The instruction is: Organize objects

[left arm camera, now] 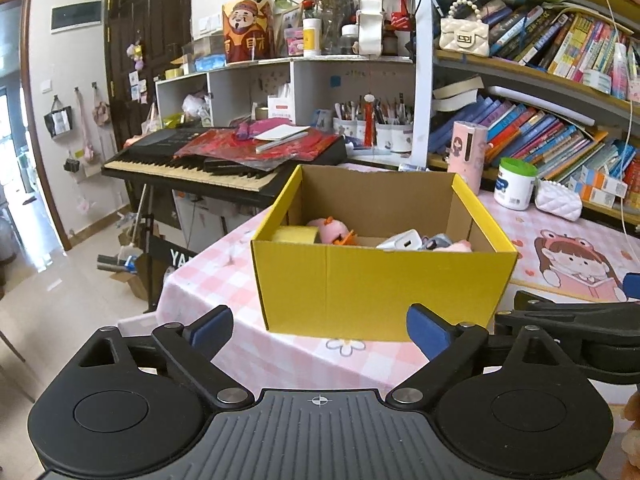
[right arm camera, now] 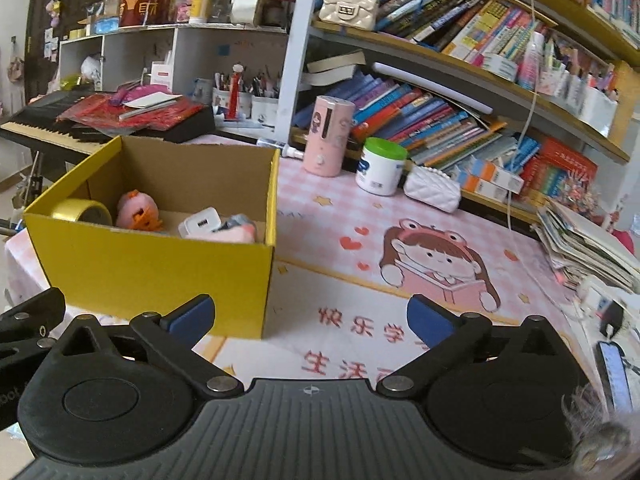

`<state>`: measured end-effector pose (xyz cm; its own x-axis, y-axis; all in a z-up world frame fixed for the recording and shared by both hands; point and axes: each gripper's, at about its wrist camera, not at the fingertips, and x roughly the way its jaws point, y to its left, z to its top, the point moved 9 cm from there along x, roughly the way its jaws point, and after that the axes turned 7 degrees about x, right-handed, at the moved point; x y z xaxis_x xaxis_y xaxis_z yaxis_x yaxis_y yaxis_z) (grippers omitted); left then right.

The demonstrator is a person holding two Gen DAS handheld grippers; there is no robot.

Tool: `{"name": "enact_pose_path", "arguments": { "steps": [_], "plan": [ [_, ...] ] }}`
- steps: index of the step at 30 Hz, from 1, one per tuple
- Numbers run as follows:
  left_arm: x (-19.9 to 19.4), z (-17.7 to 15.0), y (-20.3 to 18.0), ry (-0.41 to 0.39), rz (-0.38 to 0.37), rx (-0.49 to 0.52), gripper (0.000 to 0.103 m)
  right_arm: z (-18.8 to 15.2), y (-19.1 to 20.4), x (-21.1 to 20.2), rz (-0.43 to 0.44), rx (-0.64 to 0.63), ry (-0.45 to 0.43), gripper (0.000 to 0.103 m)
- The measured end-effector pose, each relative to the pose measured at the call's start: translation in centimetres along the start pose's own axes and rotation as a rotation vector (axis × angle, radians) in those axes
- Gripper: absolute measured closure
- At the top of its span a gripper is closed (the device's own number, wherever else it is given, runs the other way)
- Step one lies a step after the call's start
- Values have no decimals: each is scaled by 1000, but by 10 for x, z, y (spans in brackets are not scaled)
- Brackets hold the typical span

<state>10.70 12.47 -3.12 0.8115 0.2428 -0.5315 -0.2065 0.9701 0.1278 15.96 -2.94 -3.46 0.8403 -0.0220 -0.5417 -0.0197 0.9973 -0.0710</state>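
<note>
A yellow cardboard box (left arm camera: 376, 288) stands open on the pink table; it also shows in the right wrist view (right arm camera: 152, 272). Inside lie a yellow tape roll (right arm camera: 82, 210), a pink plush toy (right arm camera: 138, 210), a white charger (right arm camera: 200, 222) and a pink-grey soft toy (right arm camera: 236, 230). My left gripper (left arm camera: 320, 330) is open and empty, just in front of the box's near wall. My right gripper (right arm camera: 310, 320) is open and empty, at the box's right front corner, above the cartoon mat (right arm camera: 400, 280).
A pink cylinder device (right arm camera: 326, 136), a white green-lidded jar (right arm camera: 380, 168) and a white quilted pouch (right arm camera: 432, 188) stand behind on the table. Bookshelves (right arm camera: 460, 92) fill the right. A keyboard piano (left arm camera: 192, 164) stands left. Stacked papers (right arm camera: 580, 244) and a phone (right arm camera: 614, 376) lie right.
</note>
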Motion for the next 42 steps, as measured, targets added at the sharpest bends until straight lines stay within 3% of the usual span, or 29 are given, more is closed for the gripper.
{"name": "enact_pose_path", "arguments": {
  "steps": [13,30,42],
  "plan": [
    [-30,-23,-12,-2,-14,75,5,-39,-23,-36,-75,45,38,0],
    [-50,-33,-70,-20,-87,206,5,-77,-89,-66,-214,182,88,0],
    [-42,-33,-92,17,-86,200,5,-81,-113,-62,-264,191,114,0]
  ]
}}
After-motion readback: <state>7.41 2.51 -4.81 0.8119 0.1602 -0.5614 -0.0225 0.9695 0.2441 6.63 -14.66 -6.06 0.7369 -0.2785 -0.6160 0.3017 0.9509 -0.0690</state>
